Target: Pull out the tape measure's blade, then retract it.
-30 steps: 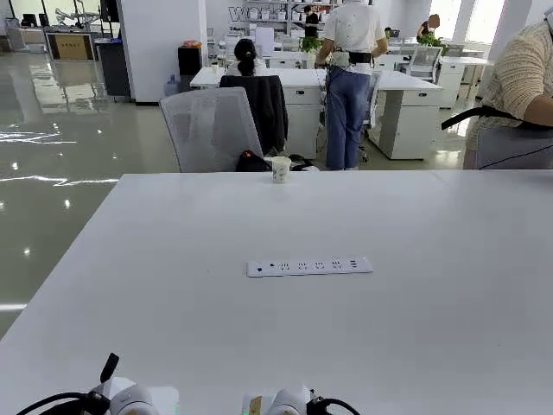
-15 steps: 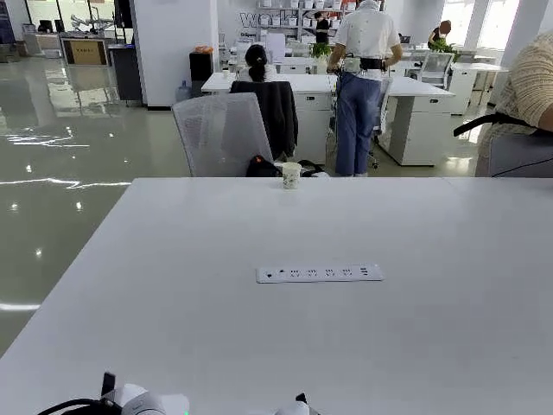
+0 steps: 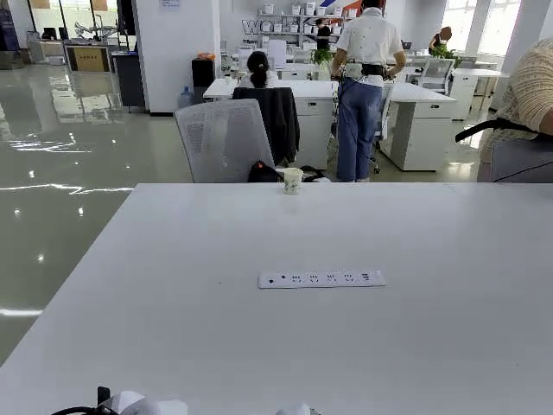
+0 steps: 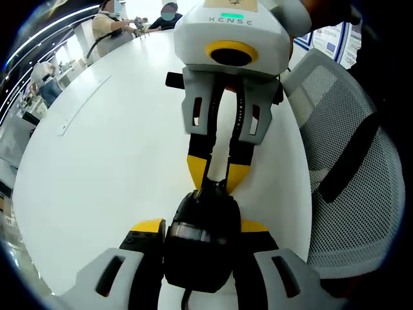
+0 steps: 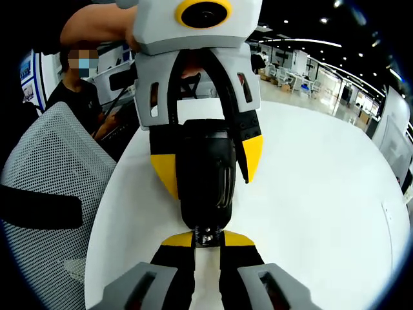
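My left claw (image 4: 201,227) clamped on the black tape measure (image 4: 197,255), right claw (image 4: 217,175) at twelve o'clock pinching its front, white counter (image 4: 97,161) beneath

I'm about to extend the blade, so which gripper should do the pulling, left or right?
Probably the right gripper: its jaws already pinch the blade tip. The left gripper is clamped round the tape measure, so it is better placed to hold it steady.

With the head camera tipped upward, the left tongs (image 3: 145,405) and right tongs (image 3: 294,410) have slid lower in the head view, now barely peeking over its bottom edge.
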Motion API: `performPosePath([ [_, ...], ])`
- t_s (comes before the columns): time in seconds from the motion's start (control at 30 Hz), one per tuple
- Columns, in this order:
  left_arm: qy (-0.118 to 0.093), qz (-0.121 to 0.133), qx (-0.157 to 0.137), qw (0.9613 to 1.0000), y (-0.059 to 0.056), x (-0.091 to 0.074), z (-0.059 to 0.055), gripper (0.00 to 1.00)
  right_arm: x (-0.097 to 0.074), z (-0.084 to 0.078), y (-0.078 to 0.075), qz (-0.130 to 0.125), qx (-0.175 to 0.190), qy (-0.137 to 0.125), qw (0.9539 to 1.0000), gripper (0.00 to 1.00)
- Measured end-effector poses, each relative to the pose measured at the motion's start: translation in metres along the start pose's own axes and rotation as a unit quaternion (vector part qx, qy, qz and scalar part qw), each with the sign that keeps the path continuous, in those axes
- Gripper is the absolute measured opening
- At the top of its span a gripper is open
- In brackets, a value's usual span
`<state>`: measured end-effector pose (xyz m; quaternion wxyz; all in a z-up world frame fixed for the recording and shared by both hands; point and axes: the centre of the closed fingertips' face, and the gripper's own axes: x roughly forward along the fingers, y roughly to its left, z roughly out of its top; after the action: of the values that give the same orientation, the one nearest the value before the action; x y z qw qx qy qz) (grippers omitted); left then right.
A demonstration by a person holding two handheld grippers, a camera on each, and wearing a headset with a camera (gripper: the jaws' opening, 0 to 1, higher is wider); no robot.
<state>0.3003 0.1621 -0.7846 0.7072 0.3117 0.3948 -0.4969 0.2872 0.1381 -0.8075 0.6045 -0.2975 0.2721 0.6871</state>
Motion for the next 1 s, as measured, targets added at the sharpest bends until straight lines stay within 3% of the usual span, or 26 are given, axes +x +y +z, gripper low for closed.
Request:
performPosePath([
  [0.43, 0.001, 0.007, 0.001, 1.0, -0.001, 0.0, -0.001, 0.36, -0.003, -0.004, 0.0, -0.007, 0.006, 0.01, 0.9999, 0.1],
  [1.0, 0.012, 0.009, -0.003, 0.9999, -0.002, 0.002, 0.0, 0.36, -0.011, -0.014, -0.001, 0.006, 0.018, 0.02, 0.9996, 0.1],
])
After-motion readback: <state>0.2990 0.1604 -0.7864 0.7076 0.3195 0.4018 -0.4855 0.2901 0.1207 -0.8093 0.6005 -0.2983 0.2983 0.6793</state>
